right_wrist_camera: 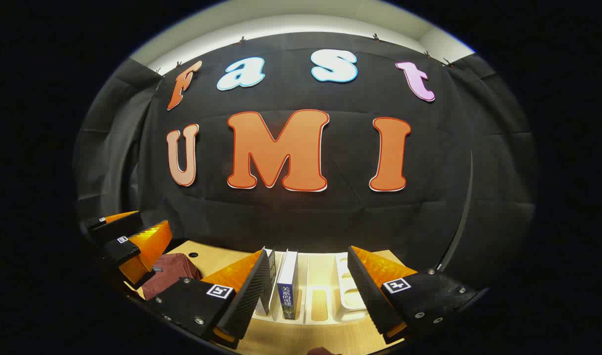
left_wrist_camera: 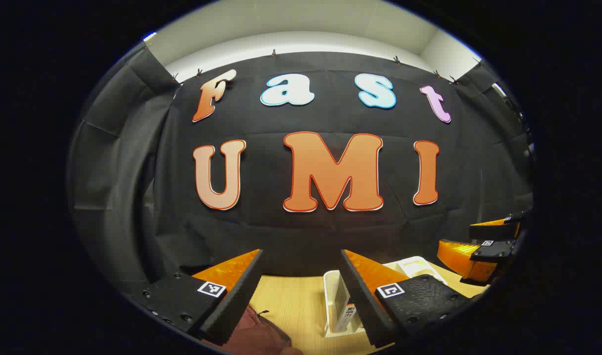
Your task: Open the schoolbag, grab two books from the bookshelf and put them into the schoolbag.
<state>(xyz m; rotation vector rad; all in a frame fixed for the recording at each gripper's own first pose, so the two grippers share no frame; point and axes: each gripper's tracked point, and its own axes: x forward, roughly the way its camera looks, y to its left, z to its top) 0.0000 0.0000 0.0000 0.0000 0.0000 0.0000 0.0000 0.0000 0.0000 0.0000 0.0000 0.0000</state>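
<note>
My left gripper [left_wrist_camera: 301, 254] is open and holds nothing, raised above the wooden table [left_wrist_camera: 291, 301]. The maroon schoolbag [left_wrist_camera: 261, 335] lies just below its left finger, with a zip pull showing. In the right gripper view the schoolbag [right_wrist_camera: 170, 273] lies at the left of the table. My right gripper [right_wrist_camera: 308, 250] is open and faces the white bookshelf [right_wrist_camera: 325, 296]. Two books stand upright there: one with a blue spine [right_wrist_camera: 287, 286], and a second book [right_wrist_camera: 268, 281] partly hidden behind the left finger. Neither finger touches a book.
The bookshelf [left_wrist_camera: 333, 296] also stands behind my left gripper's right finger, with a book [left_wrist_camera: 347, 315] in it. The right gripper [left_wrist_camera: 483, 251] hangs at the far right there. The left gripper [right_wrist_camera: 128, 241] hovers over the bag. The black cloth wall closes off the back.
</note>
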